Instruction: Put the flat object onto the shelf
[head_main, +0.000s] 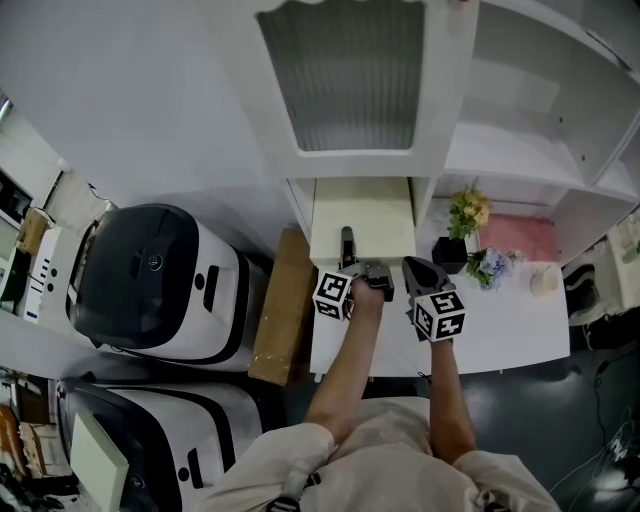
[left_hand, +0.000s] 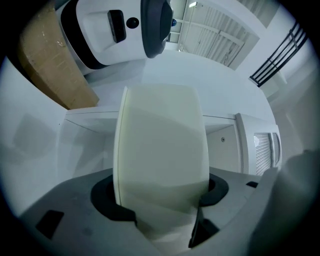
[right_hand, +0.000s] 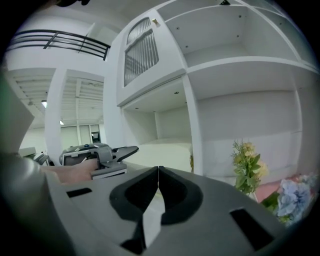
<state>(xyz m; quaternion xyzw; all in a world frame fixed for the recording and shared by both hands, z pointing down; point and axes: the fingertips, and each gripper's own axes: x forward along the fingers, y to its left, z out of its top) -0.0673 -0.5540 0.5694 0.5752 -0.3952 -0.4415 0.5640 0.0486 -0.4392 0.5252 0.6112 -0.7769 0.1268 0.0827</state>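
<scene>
The left gripper (head_main: 348, 250) has its jaws clamped on the near edge of the pale cream flat rectangular board (left_hand: 160, 145). The board reaches ahead of them into the low opening of the white shelf unit (head_main: 428, 190). The right gripper (right_hand: 158, 172) has its jaws pressed together, empty. Best to keep the board level, slide it fully in, and release only once it rests flat.

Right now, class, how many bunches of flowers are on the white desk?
2. A yellow bunch in a dark pot stands by the shelf unit; a blue bunch is just to its right. Others may be hidden from view.
</scene>
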